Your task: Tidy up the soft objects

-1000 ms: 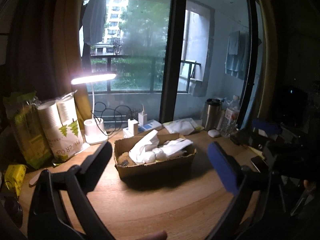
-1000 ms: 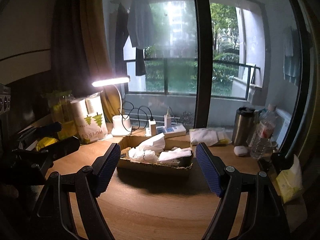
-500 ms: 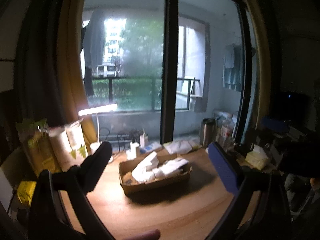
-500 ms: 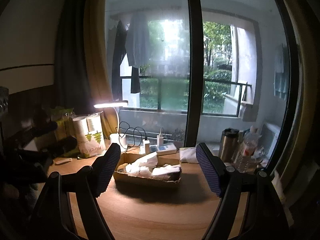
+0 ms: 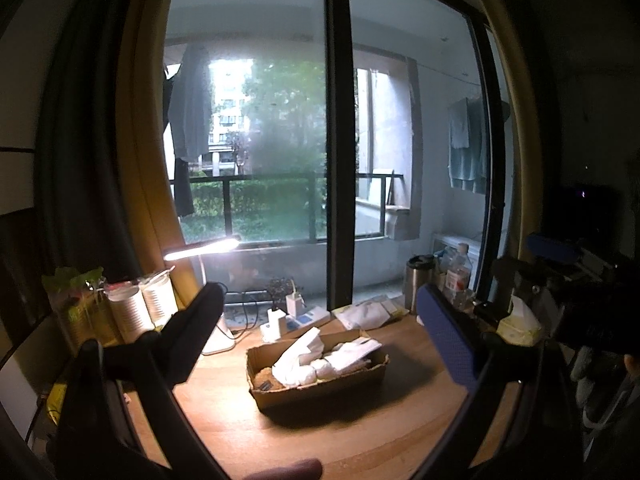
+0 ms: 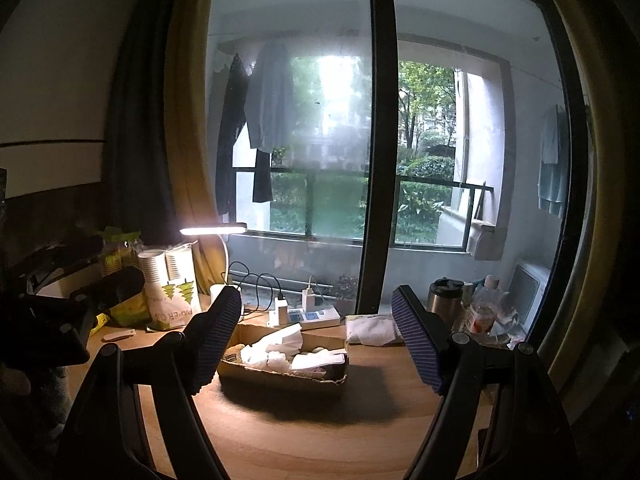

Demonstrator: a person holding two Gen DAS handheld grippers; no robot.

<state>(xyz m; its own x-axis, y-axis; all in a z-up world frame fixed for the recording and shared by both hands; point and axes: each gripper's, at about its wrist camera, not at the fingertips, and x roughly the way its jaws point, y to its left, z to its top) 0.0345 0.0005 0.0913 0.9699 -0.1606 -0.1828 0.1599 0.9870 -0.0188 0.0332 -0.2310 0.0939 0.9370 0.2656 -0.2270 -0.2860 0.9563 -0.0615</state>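
the cardboard box (image 5: 320, 376) sits near the middle of the wooden worktop (image 5: 360, 432), filled with soft white things: crumpled tissues or cloths (image 5: 308, 354), with a brownish sponge-like piece at its left end. behind the box lie a white power strip (image 6: 308, 316) with plugged chargers and a white packet (image 6: 372, 330). left of the box stand a lit desk lamp (image 6: 214, 231) and a paper cup pack (image 6: 172, 292); right of the box, a steel tumbler (image 6: 444, 298) and a plastic bottle (image 6: 482, 306). the left hand-held gripper (image 5: 316, 320) hovers in front of the box, jaws spread wide, nothing between them. the right hand-held gripper (image 6: 316, 330) likewise hangs before the box, jaws wide apart and empty.
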